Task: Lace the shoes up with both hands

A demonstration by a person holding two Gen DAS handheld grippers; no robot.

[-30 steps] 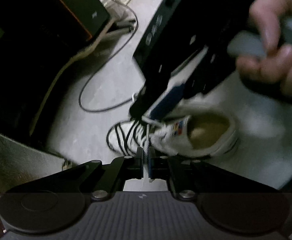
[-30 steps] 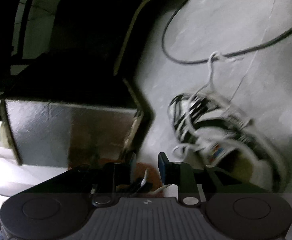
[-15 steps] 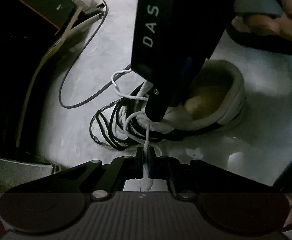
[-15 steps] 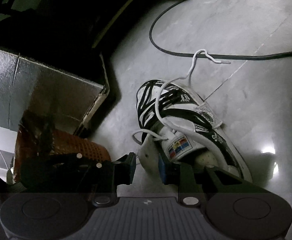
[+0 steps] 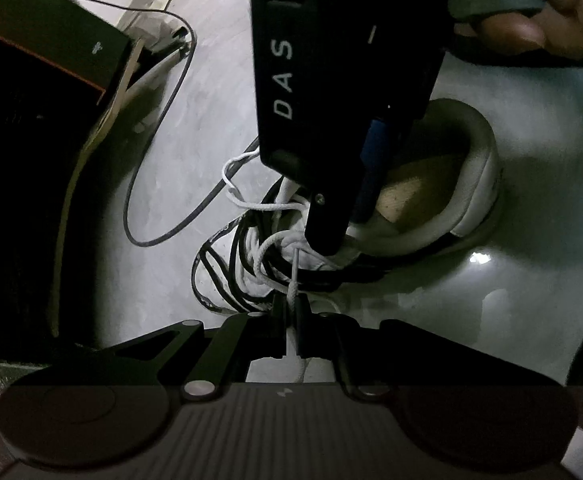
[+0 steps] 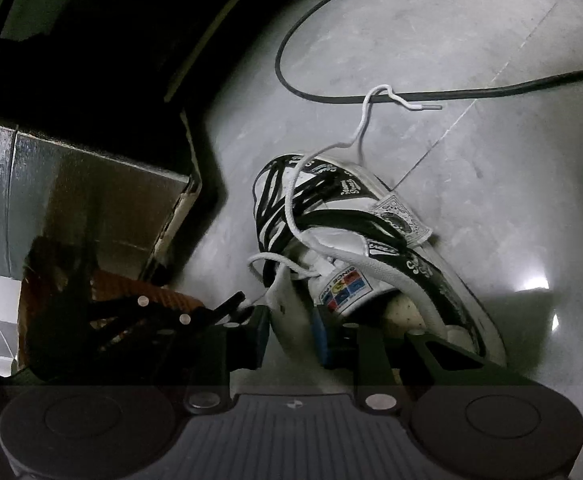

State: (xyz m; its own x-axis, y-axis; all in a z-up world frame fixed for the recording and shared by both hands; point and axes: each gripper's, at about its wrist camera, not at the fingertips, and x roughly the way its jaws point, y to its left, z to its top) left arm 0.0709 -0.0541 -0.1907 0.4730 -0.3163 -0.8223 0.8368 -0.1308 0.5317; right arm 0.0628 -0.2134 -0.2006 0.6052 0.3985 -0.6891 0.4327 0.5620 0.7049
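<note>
on the grey floor [image 5: 195, 152], the lace [image 5: 292, 280] is pinched taut in the left gripper [image 5: 290, 312], seemingly to keep tension, while the right gripper [image 6: 289, 332], jaws half-spread and just closing around the shoe [image 6: 411, 272] tongue [image 6: 281, 300], is not seen to clamp it.

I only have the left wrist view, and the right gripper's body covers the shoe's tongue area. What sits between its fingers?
Observer: The right gripper straddles a white flap of the shoe; its jaws have just been closing, but a gap remains.
Operator: Where does the lace's free end go?
Observer: The white lace runs out over the black cable; its tip lies on the floor just past it.
</note>
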